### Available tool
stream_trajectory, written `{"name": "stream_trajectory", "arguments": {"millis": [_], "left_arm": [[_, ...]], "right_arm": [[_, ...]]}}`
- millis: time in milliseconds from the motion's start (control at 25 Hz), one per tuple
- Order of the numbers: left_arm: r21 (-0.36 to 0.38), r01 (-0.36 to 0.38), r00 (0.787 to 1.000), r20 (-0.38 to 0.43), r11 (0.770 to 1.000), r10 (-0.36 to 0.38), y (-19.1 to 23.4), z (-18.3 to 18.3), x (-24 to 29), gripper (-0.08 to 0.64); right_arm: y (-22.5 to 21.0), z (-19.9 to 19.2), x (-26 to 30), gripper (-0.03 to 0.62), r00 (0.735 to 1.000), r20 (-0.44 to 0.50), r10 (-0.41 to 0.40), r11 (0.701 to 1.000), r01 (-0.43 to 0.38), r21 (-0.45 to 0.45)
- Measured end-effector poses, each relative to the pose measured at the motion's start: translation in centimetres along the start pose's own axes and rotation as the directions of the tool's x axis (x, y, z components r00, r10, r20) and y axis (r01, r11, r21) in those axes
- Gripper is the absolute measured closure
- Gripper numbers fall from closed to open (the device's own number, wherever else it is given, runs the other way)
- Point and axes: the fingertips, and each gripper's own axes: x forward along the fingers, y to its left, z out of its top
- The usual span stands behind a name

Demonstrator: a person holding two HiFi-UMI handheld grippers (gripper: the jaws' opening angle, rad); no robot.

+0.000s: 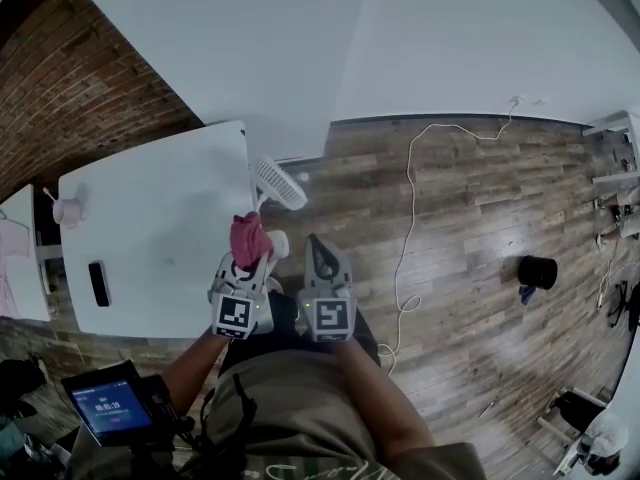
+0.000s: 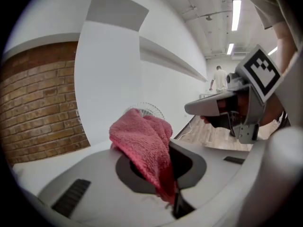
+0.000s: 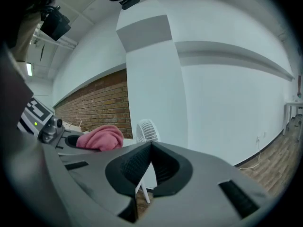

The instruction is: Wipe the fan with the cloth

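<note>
Left tongs [image 1: 252,260] clamp pink cloth [image 1: 247,236], right tongs [image 1: 318,248] together, empty; sweep cloth lightly across fan [image 1: 279,183], avoid tipping.

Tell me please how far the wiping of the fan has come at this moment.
Done: the pink cloth is picked up; the left gripper is shut on it. In hand: the cloth is held up in front of the white fan at the table's edge, with no contact showing. Left: the wiping itself. The right gripper is shut and empty.
</note>
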Motion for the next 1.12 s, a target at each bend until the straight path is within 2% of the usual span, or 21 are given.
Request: {"name": "stream_trajectory", "arguments": {"millis": [200,320,520,680,800,1000,1120], "left_arm": [[0.024,-0.038,0.998,0.043,0.999,0.037,3.0,5.3,1.0,0.503],[0.04,-0.063,0.995,0.079,0.997,0.059,4.6,7.0,2.6,0.504],[0.015,-0.102,0.991,0.087,0.995,0.1,7.5,7.2,5.7,0.503],[0.011,-0.096,0.994,0.056,0.995,0.095,6.9,5.7,7.1,0.503],[0.034,-0.11,0.992,0.067,0.993,0.107,6.6,5.8,7.1,0.503],[0.003,-0.135,0.99,0.051,0.991,0.135,6.2,4.7,8.0,0.503],[0.012,-0.143,0.989,0.051,0.99,0.142,6.2,4.6,8.2,0.503]], "right_arm": [[-0.2,1.4,1.0,0.592,1.0,0.01,-0.019,1.0,0.019,0.004],[-0.5,1.8,0.3,0.592,1.0,0.012,-0.029,1.0,0.029,-0.005],[-1.5,2.1,-0.6,0.592,0.999,0.01,-0.052,0.999,0.052,-0.015],[-2.0,1.5,-1.3,0.592,0.999,-0.007,-0.049,0.999,0.049,-0.021],[-1.5,1.3,-1.9,0.592,1.0,-0.024,-0.015,1.0,0.014,-0.013],[0.1,0.4,-1.4,0.592,0.995,-0.053,0.088,0.996,-0.088,-0.002],[0.9,0.5,-0.6,0.592,0.989,-0.053,0.139,0.99,-0.14,-0.019]]}}
